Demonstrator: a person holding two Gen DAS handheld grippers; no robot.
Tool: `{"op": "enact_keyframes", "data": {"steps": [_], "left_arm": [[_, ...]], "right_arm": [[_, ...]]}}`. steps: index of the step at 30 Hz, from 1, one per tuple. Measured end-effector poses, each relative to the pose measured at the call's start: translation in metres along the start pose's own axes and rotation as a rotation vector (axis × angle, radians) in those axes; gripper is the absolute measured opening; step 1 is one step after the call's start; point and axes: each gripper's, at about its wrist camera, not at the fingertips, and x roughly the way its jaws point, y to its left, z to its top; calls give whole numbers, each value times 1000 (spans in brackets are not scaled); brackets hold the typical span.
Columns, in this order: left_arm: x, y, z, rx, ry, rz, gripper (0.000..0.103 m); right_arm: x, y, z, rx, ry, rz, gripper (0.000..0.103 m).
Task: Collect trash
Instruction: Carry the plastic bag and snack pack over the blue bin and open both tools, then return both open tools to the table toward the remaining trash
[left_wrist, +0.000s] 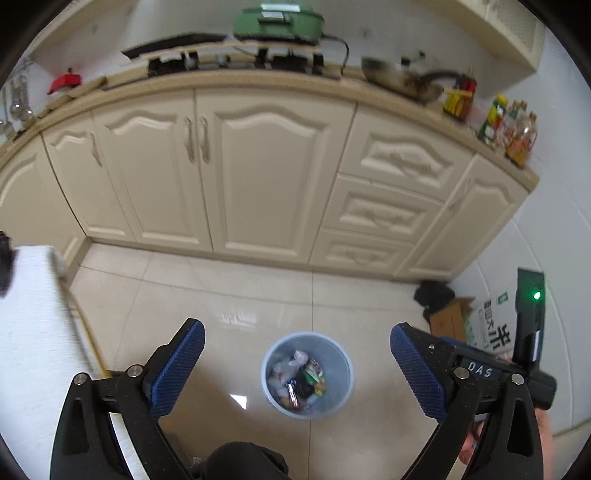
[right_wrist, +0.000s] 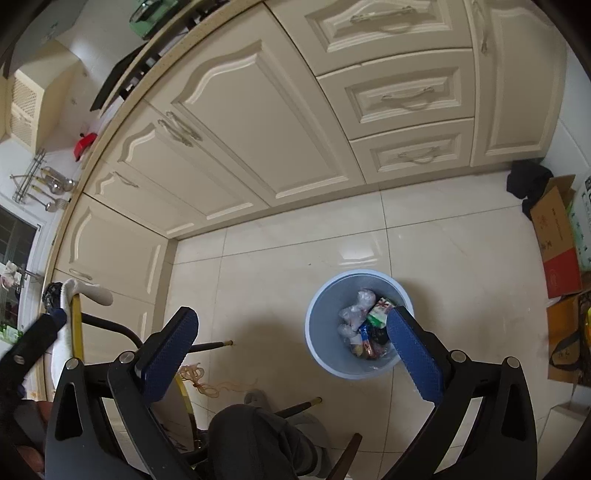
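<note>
A light blue trash bin (left_wrist: 341, 384) stands on the tiled floor, holding several crumpled wrappers and bags (left_wrist: 297, 376). My left gripper (left_wrist: 297, 362) is open and empty, held high above the bin, which shows between its blue pads. My right gripper (right_wrist: 291, 343) is open and empty, also above the floor. In the right wrist view the bin (right_wrist: 321, 332) sits just left of the right pad (right_wrist: 413, 354), which covers part of its rim. The trash (right_wrist: 360, 317) shows inside. The right gripper's body (left_wrist: 532, 332) appears at the right edge of the left wrist view.
Cream kitchen cabinets (left_wrist: 266, 173) run behind the bin. Cardboard boxes (right_wrist: 557, 236) and a dark cloth (right_wrist: 528, 181) sit by the right wall. A table edge with a white cloth (left_wrist: 33, 332) is on the left. My knee (right_wrist: 255, 439) and chair legs (right_wrist: 303, 406) are below.
</note>
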Motion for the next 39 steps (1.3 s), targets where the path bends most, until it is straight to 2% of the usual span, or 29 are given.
{"op": "enact_keyframes", "data": {"steps": [6,10,21,30,39], "left_arm": [[-85,25,-34,-31,-114,16,102],[-155,60,-71,-57,-180,25,102],[-288,129,-150,-151,-343,87,102],[-375,168,-224,-270,-437,211,102],[-444,168,-282,-343,-506,353,102]], "right_arm": [[-29,40,-5,-54,-50,39,103],[-54,81,-8,-116,-101,88,103],[-106,204,-37,-323,-181,226,103],[-137,296,-78,-482,-227,331,103],[-149,376,-126,-631,-225,426,103]]}}
